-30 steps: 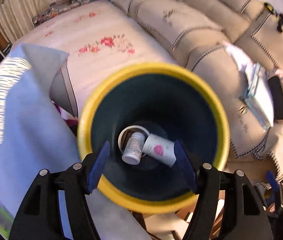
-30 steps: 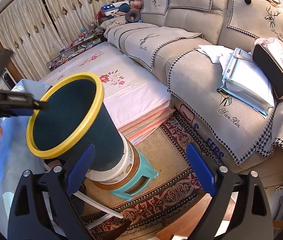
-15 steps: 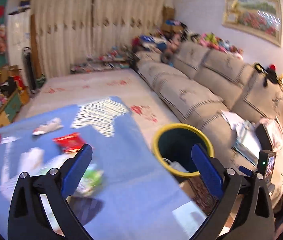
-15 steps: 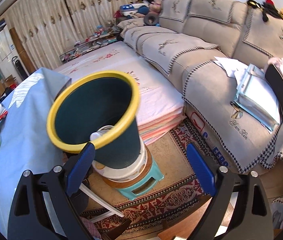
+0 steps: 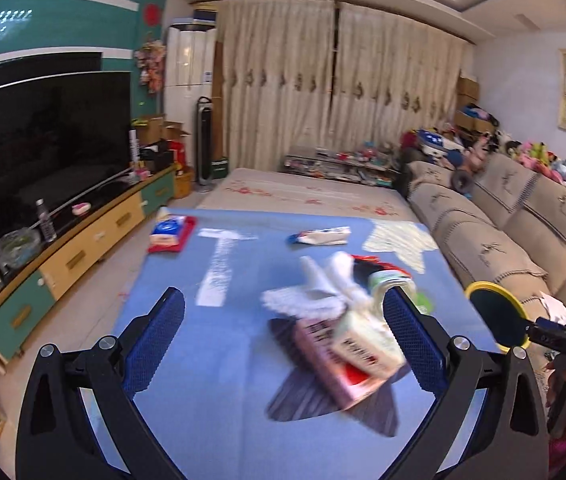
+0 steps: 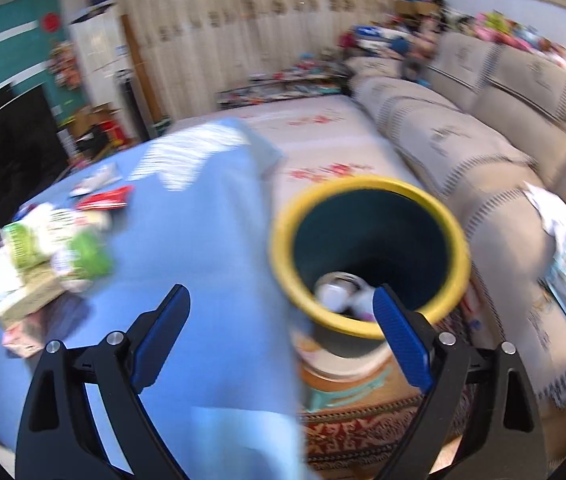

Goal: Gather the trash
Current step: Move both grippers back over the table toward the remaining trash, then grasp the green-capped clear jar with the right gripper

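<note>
Left wrist view: a table under a blue cloth (image 5: 243, 360) fills the middle; on it lies a blurred heap of trash (image 5: 347, 320), made of a pink-and-red carton, a white crumpled piece and a green-capped jar; farther off lie a red-and-blue packet (image 5: 171, 234) and a white-and-blue wrapper (image 5: 319, 236), well apart from each other; a television (image 5: 43, 152) on a low cabinet stands to one side, a beige sofa (image 5: 523, 224) to the other, curtains behind; the left gripper (image 5: 283, 340) hangs over the cloth with its jaws spread wide and nothing between them; the heap sits beside its one blue finger, though blur hides whether they touch; at the edge of the frame the yellow-rimmed bin (image 5: 495, 320) shows beyond the table's edge, with the other handheld device and the person's hand just beside it.

Right wrist view: much blurred; the bin (image 6: 367, 256) stands close in front, off the cloth's edge, on a white base and a teal stool over a patterned rug; white containers (image 6: 339, 296) lie at its bottom, which the left view does not show; the right gripper (image 6: 283, 336) is wide open and empty, one finger crossing the bin's near rim in the frame; the trash heap (image 6: 47, 252) lies on the cloth, well away from the bin; the television and its cabinet appear clearly only in the left view.
</note>
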`<action>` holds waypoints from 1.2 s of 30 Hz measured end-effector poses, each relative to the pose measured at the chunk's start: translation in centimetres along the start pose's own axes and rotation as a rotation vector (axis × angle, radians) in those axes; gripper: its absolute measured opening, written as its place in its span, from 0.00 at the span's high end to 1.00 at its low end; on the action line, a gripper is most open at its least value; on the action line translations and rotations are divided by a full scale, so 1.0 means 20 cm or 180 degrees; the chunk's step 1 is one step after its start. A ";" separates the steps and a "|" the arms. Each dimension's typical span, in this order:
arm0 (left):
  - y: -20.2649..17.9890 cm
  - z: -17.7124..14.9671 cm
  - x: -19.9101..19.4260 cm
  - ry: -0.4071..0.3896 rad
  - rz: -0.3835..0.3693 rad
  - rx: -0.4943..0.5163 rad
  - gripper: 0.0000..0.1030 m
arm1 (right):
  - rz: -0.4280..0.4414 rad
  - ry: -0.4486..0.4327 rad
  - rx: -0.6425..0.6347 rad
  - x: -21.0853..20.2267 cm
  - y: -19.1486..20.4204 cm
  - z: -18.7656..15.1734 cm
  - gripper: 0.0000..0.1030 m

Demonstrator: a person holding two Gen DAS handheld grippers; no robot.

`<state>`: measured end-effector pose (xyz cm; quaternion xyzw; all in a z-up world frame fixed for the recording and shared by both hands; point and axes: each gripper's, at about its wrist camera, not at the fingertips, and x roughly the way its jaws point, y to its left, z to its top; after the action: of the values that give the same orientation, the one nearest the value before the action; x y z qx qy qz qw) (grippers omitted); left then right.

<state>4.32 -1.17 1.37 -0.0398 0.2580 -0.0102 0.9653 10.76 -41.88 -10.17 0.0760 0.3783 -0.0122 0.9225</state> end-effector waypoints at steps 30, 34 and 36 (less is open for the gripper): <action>0.13 -0.21 0.13 0.0304 0.0006 -0.0265 0.05 | 0.0881 0.0535 -0.1689 0.55 0.81 0.11 0.20; 0.13 -0.21 0.13 0.0304 0.0008 -0.0261 0.05 | 0.0917 0.0605 -0.1641 0.56 0.81 0.10 0.34; 0.13 -0.21 0.13 0.0310 0.0003 -0.0254 0.05 | 0.0907 0.0631 -0.1613 0.54 0.80 0.09 0.34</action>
<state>4.49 0.95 -3.81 -0.0776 0.3049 -0.0013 0.9492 20.99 -25.99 -14.28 -0.1034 0.4430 0.2195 0.8631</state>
